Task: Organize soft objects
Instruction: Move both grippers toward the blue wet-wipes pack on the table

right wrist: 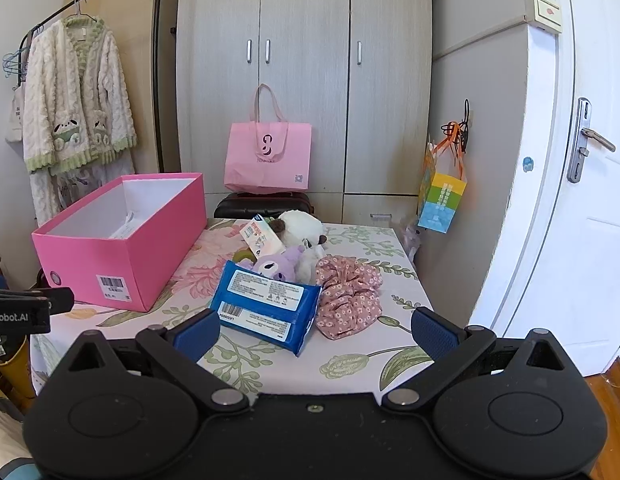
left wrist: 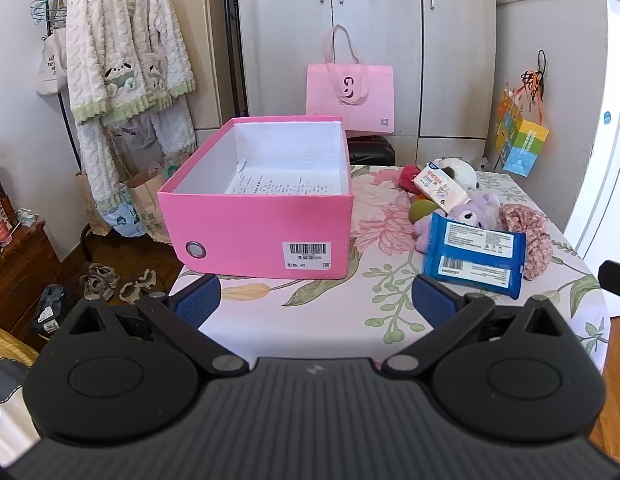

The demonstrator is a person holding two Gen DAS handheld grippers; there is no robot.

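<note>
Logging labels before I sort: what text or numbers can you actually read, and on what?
"nRobot.AI", cut off at the edge: left hand-held gripper.
"G" logo: pink bag.
Barcode label on pink box: print too small.
Blue pack labels: too small.
Paper inside the box: blurred.

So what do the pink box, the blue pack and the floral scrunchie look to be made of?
The pink box looks like smooth coated cardboard: flat stiff walls, white lining, barcode sticker. The blue pack looks like glossy plastic film, with crimped ends and printed labels; probably wet wipes. The floral scrunchie looks like thin matte woven fabric, gathered in soft folds; the fibre cannot be told.
</note>
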